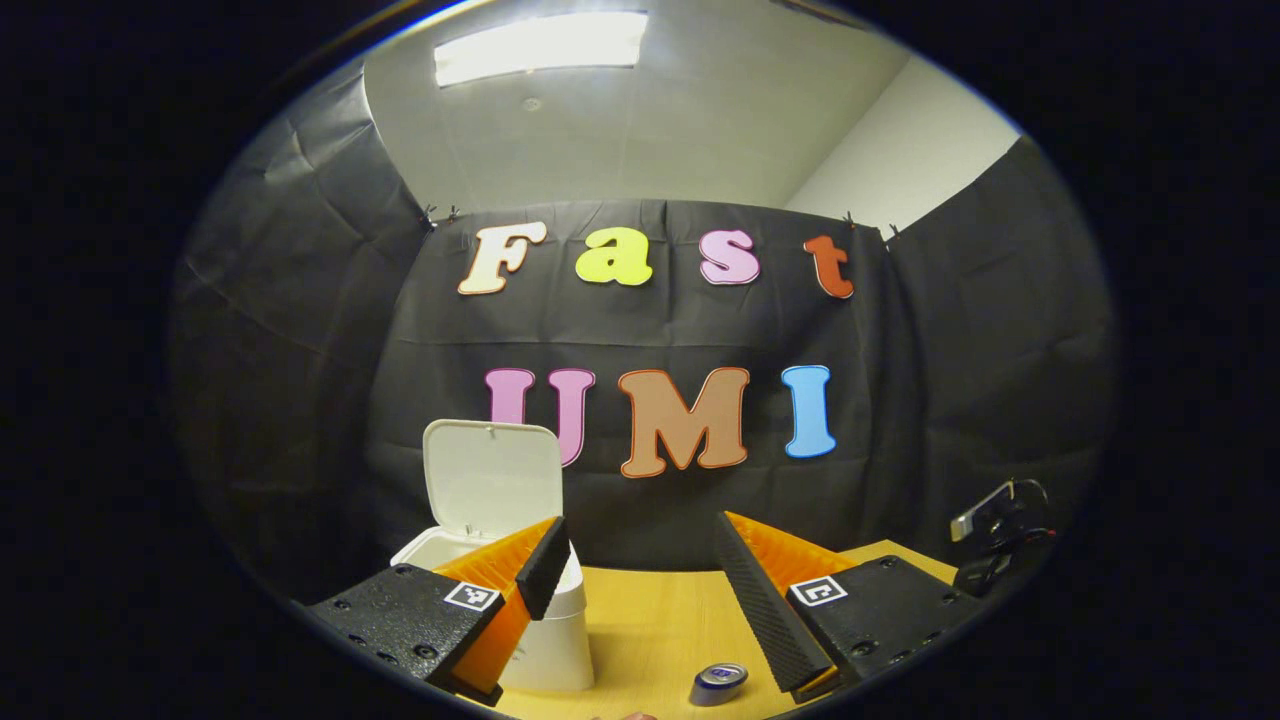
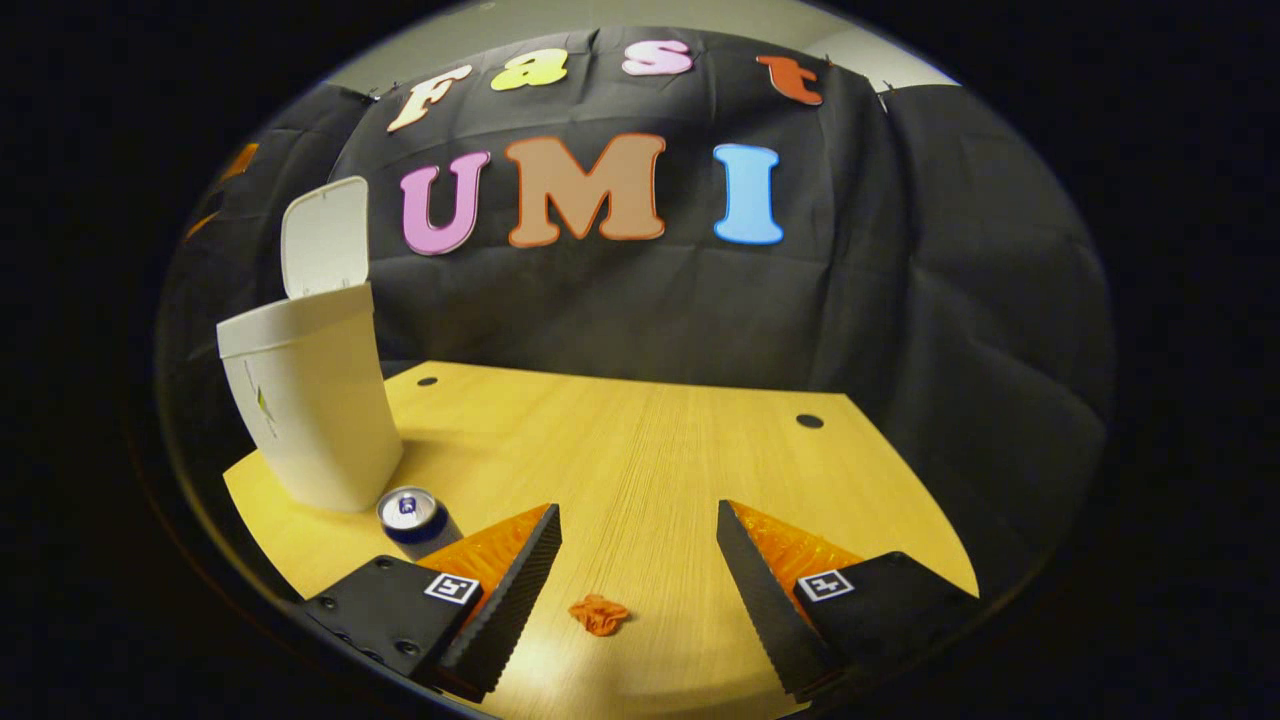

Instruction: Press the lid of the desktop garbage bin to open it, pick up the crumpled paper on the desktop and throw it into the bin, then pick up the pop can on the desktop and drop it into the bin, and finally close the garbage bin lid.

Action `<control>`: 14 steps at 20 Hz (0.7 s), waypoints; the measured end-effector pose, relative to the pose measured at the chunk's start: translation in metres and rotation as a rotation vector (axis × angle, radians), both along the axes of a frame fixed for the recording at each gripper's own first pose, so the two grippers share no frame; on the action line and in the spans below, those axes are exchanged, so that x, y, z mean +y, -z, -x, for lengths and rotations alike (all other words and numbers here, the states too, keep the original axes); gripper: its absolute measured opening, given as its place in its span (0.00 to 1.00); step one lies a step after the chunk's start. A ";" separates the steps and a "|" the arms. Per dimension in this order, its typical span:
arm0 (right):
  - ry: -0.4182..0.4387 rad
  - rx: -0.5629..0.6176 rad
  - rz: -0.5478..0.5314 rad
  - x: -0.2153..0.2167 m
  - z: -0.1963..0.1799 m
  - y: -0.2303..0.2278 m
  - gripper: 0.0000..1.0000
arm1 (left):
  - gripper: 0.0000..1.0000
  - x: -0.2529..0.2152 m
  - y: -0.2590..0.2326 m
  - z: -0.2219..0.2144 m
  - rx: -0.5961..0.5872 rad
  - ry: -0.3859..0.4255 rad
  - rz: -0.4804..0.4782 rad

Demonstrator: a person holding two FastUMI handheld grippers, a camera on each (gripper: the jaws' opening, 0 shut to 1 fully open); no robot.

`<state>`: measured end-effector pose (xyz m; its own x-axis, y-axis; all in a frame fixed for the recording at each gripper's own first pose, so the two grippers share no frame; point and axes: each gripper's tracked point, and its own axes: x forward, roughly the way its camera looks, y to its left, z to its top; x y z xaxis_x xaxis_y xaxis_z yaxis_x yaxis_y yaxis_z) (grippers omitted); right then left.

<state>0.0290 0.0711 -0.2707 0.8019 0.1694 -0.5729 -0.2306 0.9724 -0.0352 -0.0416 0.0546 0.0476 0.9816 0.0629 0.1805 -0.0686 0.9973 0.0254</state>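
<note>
The white bin stands on the wooden table with its lid swung up and open. In the right gripper view the bin is at the far left, its lid upright. A pop can stands just in front of the bin; in the left gripper view the pop can shows low between the fingers. A small orange crumpled paper lies on the table between the fingers of my right gripper, which is open. My left gripper is open, raised beside the bin, holding nothing.
The wooden table has two small dark holes near its far edge. Black cloth walls close in behind and at both sides. A clamped device with cables sits at the table's right edge in the left gripper view.
</note>
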 end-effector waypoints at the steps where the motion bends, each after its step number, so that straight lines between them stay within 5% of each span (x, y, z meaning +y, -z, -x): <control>1: -0.009 0.033 0.010 0.005 -0.001 0.012 0.99 | 0.89 0.002 0.001 0.001 0.004 -0.006 -0.007; 14: -0.023 0.350 0.048 0.012 0.031 0.124 0.96 | 0.89 0.032 0.015 0.007 0.066 -0.082 -0.046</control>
